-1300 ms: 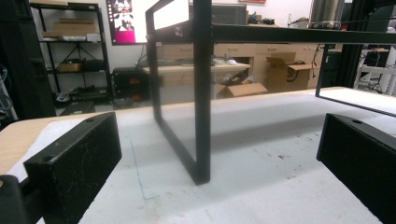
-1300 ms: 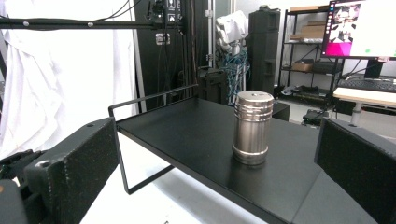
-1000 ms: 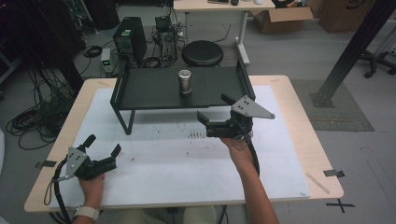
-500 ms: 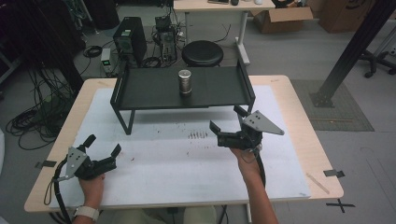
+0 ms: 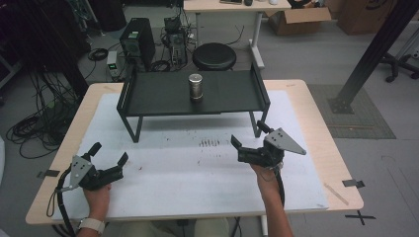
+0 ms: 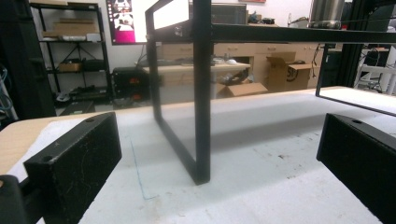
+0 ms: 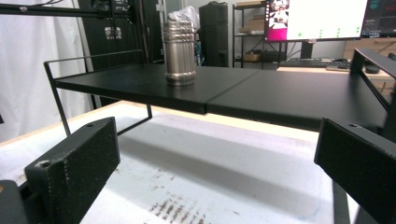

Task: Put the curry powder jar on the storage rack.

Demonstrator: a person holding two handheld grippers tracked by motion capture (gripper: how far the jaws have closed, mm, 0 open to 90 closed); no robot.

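High view: we see a metal canister (image 5: 196,86) upright on the black shelf (image 5: 158,94), well beyond both spread-jawed tools, left gripper (image 5: 109,158) and right gripper (image 5: 248,140). Left gripper view: wide jaws frame a shelf leg (image 6: 201,93). Right gripper view: canister stands ahead, above wide jaws.

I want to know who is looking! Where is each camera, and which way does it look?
High view: above the table, looking down at the shelf, can, both grippers and forearms.
Left gripper view: low on the left gripper, facing the shelf's leg, between its open jaws.
Right gripper view: low on the right gripper, facing the can.
All share the shelf.
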